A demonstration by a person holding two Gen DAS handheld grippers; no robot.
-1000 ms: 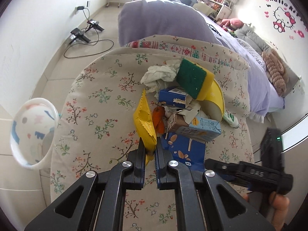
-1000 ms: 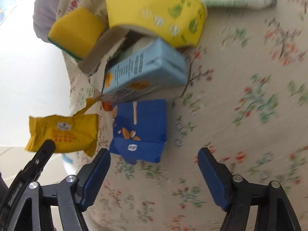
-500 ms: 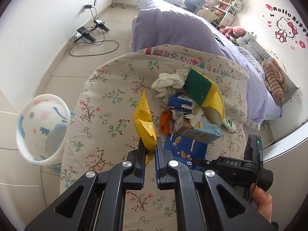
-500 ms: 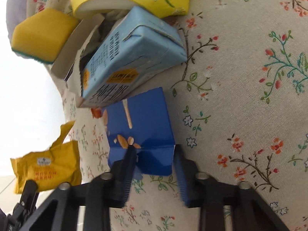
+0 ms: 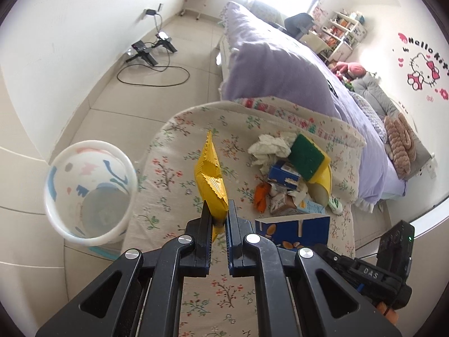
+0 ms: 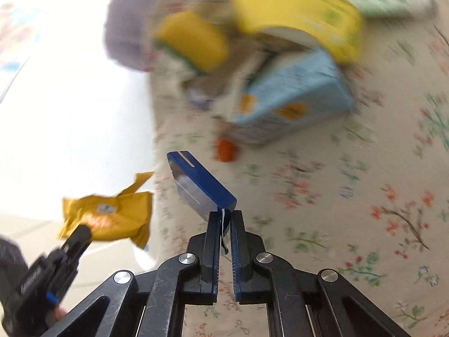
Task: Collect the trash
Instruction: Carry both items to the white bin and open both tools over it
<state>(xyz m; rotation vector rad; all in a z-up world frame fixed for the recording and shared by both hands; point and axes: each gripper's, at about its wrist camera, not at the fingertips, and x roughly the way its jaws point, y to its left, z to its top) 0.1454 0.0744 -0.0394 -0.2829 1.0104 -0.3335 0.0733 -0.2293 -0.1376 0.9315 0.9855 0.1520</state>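
Observation:
My left gripper (image 5: 219, 219) is shut on a yellow snack wrapper (image 5: 212, 181) and holds it above the floral table (image 5: 174, 174); the wrapper also shows in the right wrist view (image 6: 112, 219). My right gripper (image 6: 224, 219) is shut on a flattened blue carton (image 6: 200, 182), lifted off the table; it also shows in the left wrist view (image 5: 294, 229). A white patterned bin (image 5: 89, 191) stands on the floor left of the table. A trash pile stays on the table: green-yellow sponge (image 5: 307, 156), crumpled tissue (image 5: 268, 147), light blue carton (image 6: 291, 98), yellow cup (image 6: 297, 14).
A purple bed (image 5: 280, 64) lies beyond the table. Cables and a black stand (image 5: 148, 53) lie on the tiled floor at the far left. A small white-green bottle (image 5: 335, 203) sits at the table's right edge. The right wrist view is motion-blurred.
My right gripper closed on the blue carton and lifted it off the table. My left gripper rose and drew back with the yellow wrapper; the bin now shows nearer.

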